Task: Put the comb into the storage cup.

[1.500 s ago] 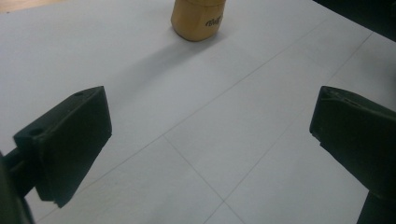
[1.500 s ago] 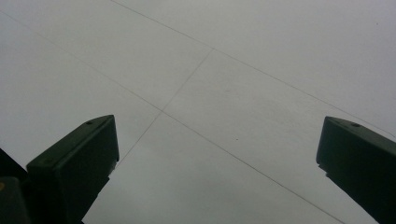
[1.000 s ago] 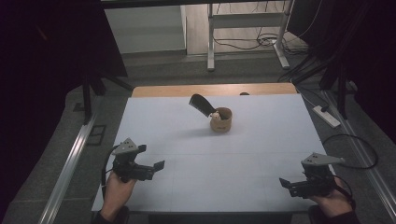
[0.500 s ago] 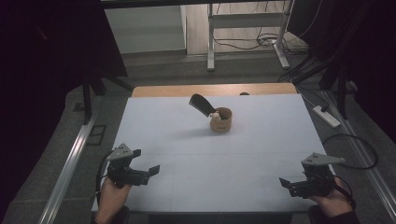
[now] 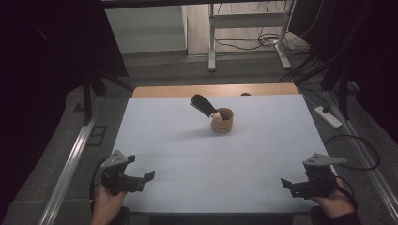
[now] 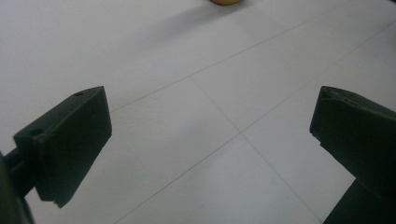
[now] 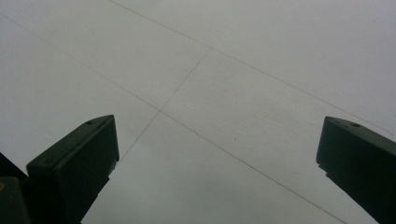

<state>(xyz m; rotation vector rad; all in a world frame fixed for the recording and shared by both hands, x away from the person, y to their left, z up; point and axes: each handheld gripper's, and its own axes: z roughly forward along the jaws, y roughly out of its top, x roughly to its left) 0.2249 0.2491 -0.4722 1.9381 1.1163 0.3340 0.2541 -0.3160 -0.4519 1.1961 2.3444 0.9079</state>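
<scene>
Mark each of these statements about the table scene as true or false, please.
1. Both tools are open. True: the left tool and the right tool have their jaws wide apart, with nothing between them.
2. The cup stands near the front edge of the table. False: it stands toward the far side, about midway across.
3. A dark scoop leans out of the cup toward the left. True.
4. The right tool touches the cup. False: both tools are at the near corners, far from it.
5. The table top is black. False: it is pale, with thin lines.
</scene>
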